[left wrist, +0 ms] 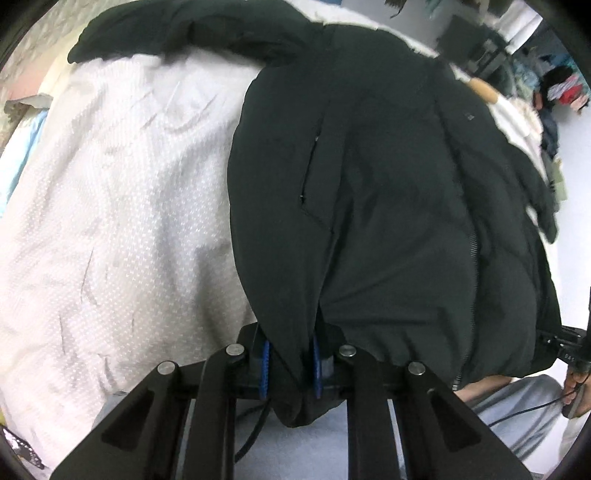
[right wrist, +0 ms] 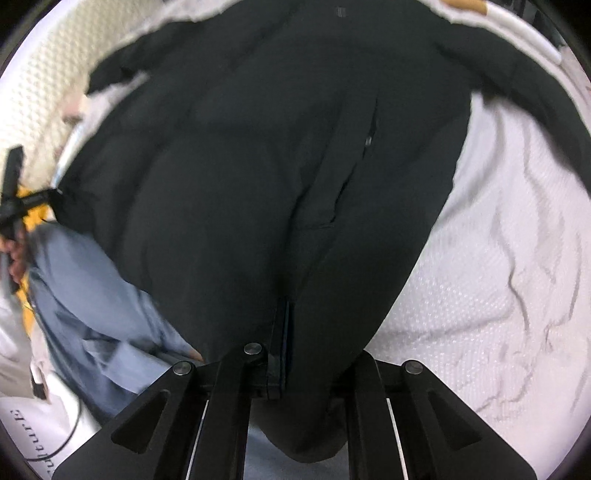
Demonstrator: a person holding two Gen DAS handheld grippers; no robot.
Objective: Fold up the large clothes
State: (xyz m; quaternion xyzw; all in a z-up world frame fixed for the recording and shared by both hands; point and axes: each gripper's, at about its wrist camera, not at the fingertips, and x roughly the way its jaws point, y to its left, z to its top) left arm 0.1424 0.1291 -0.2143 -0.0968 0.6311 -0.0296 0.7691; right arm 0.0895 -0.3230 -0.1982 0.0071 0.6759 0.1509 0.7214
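The black jacket (left wrist: pixel 388 192) lies spread on a bed covered with a white textured bedspread (left wrist: pixel 122 206), its near hem hanging just past the bed's edge toward the person. Both grippers hold that hem, apparently so the bottom can be lifted and carried up over the body for a fold. The left gripper (left wrist: pixel 290 363) has its jaws nearly closed, blue pads pinching a bunched corner of the hem. The right gripper (right wrist: pixel 295 350) grips the opposite hem corner, jaws closed tight with fabric draping over them. The jacket looks puffy and padded, dark and matte, front side up with a zip and slanted pockets; one sleeve (left wrist: pixel 177 29) is flung out sideways near the top.
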